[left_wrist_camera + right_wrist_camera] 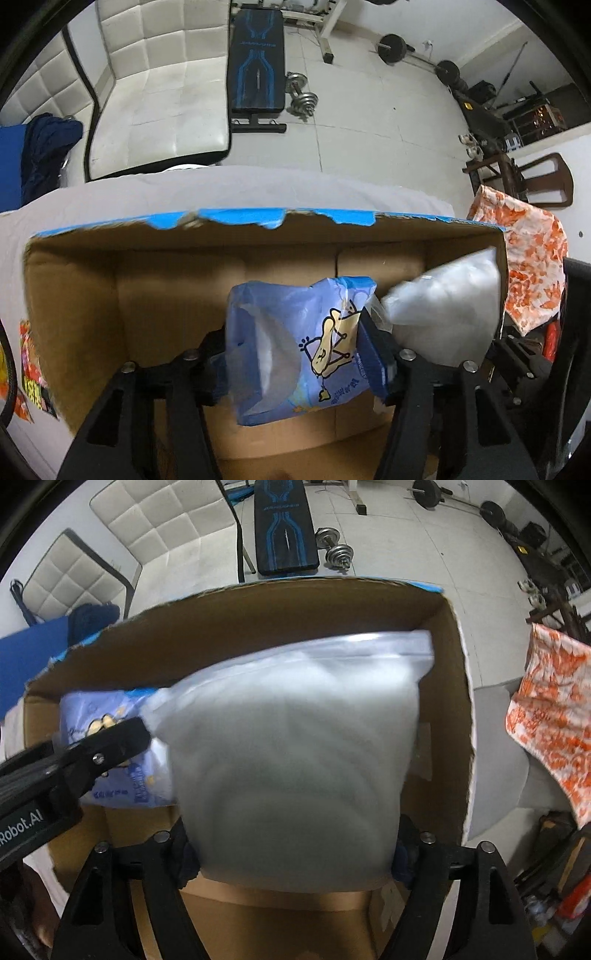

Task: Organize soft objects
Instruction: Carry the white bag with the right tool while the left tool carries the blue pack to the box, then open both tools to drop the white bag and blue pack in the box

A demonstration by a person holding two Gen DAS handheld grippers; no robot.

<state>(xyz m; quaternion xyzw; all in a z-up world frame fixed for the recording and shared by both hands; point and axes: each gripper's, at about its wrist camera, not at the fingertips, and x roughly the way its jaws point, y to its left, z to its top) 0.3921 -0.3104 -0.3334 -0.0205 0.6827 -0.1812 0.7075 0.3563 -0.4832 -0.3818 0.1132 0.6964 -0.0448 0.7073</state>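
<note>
While both soft packs hang low inside the cardboard box [74, 295], the left gripper [299, 354] pinches the blue cartoon bag [295, 354] at frame center and the right gripper [291, 853] squeezes the white plastic bag [295, 746], so only letting go seems left.
</note>
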